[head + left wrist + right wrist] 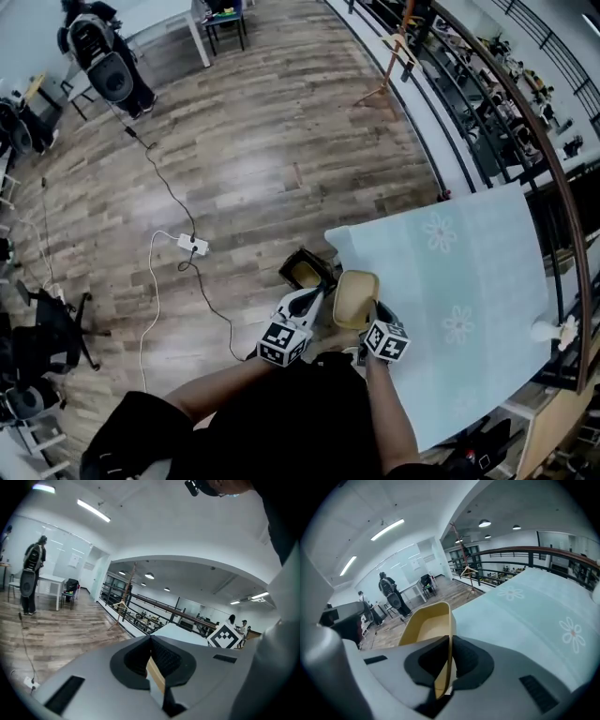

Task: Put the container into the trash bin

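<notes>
On the wooden floor [262,159], far to the left of the trash bin [292,265], lies a white power strip [192,245] with a dark cable trailing from it. Farther off, up and left of the bin, stands a person [103,52] carrying dark gear.

The left gripper [312,294] hovers just beside the bin's near edge, pointing towards it. In the left gripper view, the left gripper's [151,657] jaws are pressed together on a thin tan strip [156,676]. What that strip belongs to cannot be told.

The bin is dark and stands on the floor with its opening upward, showing a pale yellowish inside. It is close to the corner of the table [487,234].

Immediately right of the bin is the container [356,295], a beige open tub held in the air between the bin and the table corner. It is beside the bin's opening rather than over it. The right gripper [364,324] holds it from the near side. In the right gripper view, the right gripper's [449,644] jaws are clamped on the near wall of the container [423,626], whose hollow faces up and away.

Right of the bin, the table [525,606] is covered with a light blue cloth printed with white flowers.
</notes>
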A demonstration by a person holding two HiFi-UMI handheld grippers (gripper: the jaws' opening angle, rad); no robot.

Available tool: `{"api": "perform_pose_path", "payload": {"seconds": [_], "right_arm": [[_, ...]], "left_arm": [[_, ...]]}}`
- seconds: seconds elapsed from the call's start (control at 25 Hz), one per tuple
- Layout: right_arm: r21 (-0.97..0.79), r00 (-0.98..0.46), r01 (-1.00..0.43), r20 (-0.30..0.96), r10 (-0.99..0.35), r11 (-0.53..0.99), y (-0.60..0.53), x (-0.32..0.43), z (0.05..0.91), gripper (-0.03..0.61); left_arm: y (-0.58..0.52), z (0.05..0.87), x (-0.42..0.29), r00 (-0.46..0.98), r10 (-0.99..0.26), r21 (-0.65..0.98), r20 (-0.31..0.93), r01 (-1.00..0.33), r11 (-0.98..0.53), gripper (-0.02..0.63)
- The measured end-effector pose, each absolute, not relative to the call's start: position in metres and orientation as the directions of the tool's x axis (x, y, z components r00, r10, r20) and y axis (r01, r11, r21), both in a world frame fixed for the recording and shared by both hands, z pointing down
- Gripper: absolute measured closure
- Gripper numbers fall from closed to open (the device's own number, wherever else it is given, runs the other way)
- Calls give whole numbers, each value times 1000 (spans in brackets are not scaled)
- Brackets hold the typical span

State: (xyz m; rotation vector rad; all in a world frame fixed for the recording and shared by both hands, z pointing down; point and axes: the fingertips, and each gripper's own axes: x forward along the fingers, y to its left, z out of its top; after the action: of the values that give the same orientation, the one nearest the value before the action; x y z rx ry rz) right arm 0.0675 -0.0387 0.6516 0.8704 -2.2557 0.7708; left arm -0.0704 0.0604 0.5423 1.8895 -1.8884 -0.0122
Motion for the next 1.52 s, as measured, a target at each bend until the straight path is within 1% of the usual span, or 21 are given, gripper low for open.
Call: {"api": "perform_pose_path", "payload": {"seconds": [0.24,0.48,0.76,0.92,1.08,1.2,1.52], "right_arm": [[-238,-616,-647,724,-312,724,-3,-11,662,535],[-246,-612,-579,761,-216,777,18,-58,692,535],[-230,-596,-423,799,-78,877,23,-96,746,535],[-217,-571,-361,820,-31,907,22,-112,787,534],[-237,-532,-300,846,44,924,22,-118,833,534],[-227,-509,-257,858,68,939,4,-133,870,534],[-205,-447,-155,887,117,966,-2,-139,936,534]], "left_arm": [[116,549,-142,-81,-945,344,316,-919,193,603],[145,565,-178,-173,-930,371,324,-881,293,603],[159,597,-190,-237,-898,382,372,-842,380,603],[164,631,-200,-266,-861,375,434,-816,441,603],[161,660,-205,-305,-810,369,500,-771,518,603],[147,676,-211,-326,-792,381,515,-741,553,603],[146,697,-183,-315,-774,417,549,-700,580,603]]}}
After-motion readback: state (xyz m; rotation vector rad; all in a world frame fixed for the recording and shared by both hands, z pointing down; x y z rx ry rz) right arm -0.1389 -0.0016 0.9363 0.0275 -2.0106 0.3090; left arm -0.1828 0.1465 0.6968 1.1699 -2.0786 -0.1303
